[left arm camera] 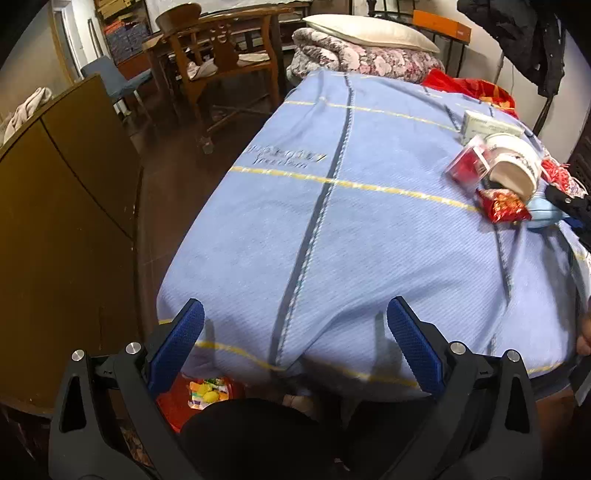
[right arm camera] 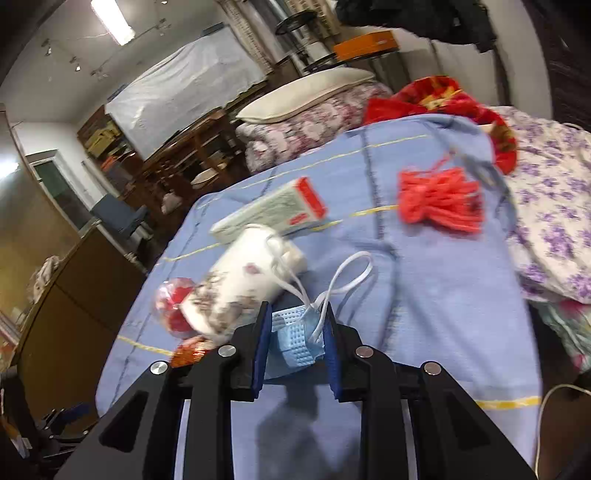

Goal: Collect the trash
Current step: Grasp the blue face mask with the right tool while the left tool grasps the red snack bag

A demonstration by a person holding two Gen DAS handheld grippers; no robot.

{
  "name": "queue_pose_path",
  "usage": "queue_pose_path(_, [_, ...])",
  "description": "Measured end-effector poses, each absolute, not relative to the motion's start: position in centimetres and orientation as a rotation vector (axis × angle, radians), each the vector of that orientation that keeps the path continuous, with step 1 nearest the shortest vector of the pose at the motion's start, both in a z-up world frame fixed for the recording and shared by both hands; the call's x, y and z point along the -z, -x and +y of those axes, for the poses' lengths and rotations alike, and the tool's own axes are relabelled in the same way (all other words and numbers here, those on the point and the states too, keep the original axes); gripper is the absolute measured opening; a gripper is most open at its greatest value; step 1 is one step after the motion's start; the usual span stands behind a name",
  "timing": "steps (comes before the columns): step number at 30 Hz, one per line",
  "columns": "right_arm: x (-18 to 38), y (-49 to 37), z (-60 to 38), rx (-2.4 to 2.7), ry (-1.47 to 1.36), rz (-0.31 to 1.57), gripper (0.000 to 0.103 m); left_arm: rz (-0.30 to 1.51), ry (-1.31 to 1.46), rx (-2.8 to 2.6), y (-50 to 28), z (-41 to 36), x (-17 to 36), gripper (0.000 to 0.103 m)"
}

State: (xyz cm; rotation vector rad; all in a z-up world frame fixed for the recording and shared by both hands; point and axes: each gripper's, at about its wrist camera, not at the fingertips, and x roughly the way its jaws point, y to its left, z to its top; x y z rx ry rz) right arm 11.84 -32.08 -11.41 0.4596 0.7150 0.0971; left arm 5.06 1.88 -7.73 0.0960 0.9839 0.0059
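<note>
In the right wrist view my right gripper (right arm camera: 295, 314) is shut on a crumpled blue face mask (right arm camera: 295, 339), its white ear loops (right arm camera: 347, 273) trailing over the blue blanket (right arm camera: 424, 295). A white floral cup (right arm camera: 240, 284) lies on its side just left of it, beside a clear packet with red inside (right arm camera: 173, 302), a red snack wrapper (right arm camera: 188, 354), a flat white-and-red box (right arm camera: 273, 214) and a red tangle of strips (right arm camera: 439, 199). In the left wrist view my left gripper (left arm camera: 295, 314) is open and empty over the blanket's near edge (left arm camera: 295, 258). The mask (left arm camera: 543, 214), cup (left arm camera: 513, 170) and wrapper (left arm camera: 502, 206) lie far right.
A red bin (left arm camera: 192, 398) holding colourful wrappers sits on the floor below the bed's near edge. A brown cabinet (left arm camera: 55, 221) stands on the left, a wooden chair (left arm camera: 221, 62) beyond. A pillow (left arm camera: 369, 31) and folded quilt (left arm camera: 351, 59) lie at the bed's head. A floral sheet (right arm camera: 546, 206) lies right.
</note>
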Motion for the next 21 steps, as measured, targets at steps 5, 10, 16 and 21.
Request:
queue_pose_path(5, [11.2,-12.8,-28.6,-0.299,-0.445,0.779,0.021,0.969,-0.109,0.007,-5.4,1.0,7.3,0.095])
queue_pose_path(10, [10.6,-11.2,-29.4,-0.262,-0.422,0.731,0.021,0.965,-0.092,0.050,-6.8,0.2,6.7,0.095])
queue_pose_path(16, [11.0,-10.2,-32.6,-0.207,-0.507,0.712,0.047,0.960,-0.092,0.176,-8.9,-3.1,6.6,0.095])
queue_pose_path(21, [12.3,-9.7,-33.5,-0.209,-0.555,0.708,0.060,0.959,-0.084,0.282,-10.7,-6.3,7.3,0.095])
